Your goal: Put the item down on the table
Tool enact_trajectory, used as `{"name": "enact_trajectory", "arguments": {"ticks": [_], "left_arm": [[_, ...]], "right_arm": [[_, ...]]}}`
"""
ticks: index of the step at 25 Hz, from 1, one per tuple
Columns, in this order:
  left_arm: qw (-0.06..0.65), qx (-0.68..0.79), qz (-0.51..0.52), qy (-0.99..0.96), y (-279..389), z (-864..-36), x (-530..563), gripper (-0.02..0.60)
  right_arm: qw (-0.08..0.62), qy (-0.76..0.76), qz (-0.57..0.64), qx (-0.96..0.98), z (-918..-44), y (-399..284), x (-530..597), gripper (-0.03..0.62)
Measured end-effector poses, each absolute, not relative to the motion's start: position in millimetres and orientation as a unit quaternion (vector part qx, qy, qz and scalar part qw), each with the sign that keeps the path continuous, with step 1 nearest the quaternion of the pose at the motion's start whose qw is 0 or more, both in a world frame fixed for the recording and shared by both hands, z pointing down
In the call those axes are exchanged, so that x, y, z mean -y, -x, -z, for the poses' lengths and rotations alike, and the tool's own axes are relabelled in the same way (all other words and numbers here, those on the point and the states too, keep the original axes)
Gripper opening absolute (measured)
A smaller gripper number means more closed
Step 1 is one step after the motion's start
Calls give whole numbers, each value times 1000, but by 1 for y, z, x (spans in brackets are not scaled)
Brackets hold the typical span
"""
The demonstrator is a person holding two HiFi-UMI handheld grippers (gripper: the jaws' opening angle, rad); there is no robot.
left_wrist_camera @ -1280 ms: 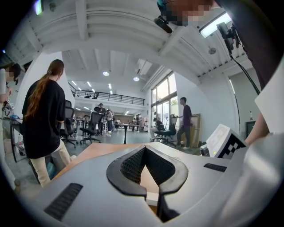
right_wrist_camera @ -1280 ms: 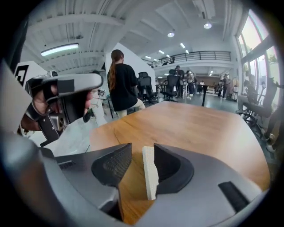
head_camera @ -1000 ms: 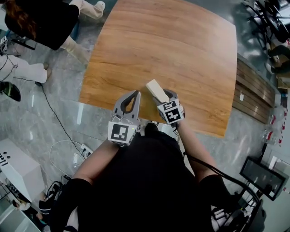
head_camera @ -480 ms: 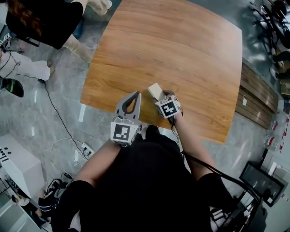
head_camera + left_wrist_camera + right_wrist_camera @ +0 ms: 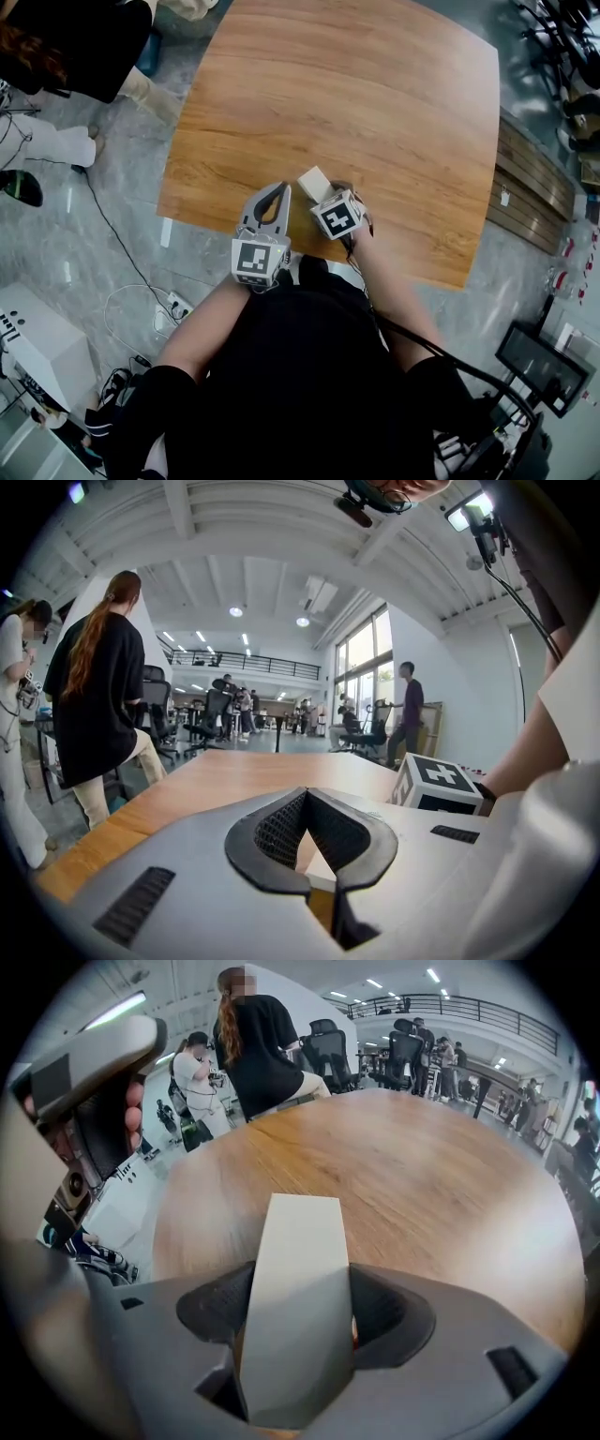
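A cream-white item (image 5: 315, 182), which looks like a wide roll of tape, stands on edge near the front edge of the wooden table (image 5: 375, 94). My right gripper (image 5: 326, 195) is around it, and its jaws are opening. In the right gripper view the item (image 5: 300, 1251) fills the space between the dark pads (image 5: 389, 1316), which no longer squeeze it. My left gripper (image 5: 277, 190) hovers just left of it, shut and empty. In the left gripper view its tips (image 5: 307, 793) meet over the table (image 5: 234, 771).
The table's front edge (image 5: 281, 239) runs just under both grippers. A person in black (image 5: 66, 47) stands beyond the far left corner. Cables (image 5: 122, 272) and a white box (image 5: 37, 347) lie on the floor at the left. A wooden bench (image 5: 525, 187) lies to the right.
The right gripper has come down and slightly left with the item, which now shows shorter and nearer the tabletop. The left gripper has stayed close beside it.
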State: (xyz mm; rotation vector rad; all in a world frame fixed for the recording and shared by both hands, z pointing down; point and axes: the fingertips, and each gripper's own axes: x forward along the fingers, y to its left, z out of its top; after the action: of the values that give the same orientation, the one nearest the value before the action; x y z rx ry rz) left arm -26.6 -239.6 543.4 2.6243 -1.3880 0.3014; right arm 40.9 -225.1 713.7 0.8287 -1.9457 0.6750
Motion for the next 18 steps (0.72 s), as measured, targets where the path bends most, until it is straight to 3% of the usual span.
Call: {"name": "enact_trajectory", "arguments": {"ticks": [8,18], "left_arm": [[85,463,-105,-876,24,-553,242,3],[67,451,-67,-888,9,-509,243,3]], "right_arm": [[424,-351,-213,807,-701,-49,229,265],[237,-453,-122,851,-554,-70,230,265]]}}
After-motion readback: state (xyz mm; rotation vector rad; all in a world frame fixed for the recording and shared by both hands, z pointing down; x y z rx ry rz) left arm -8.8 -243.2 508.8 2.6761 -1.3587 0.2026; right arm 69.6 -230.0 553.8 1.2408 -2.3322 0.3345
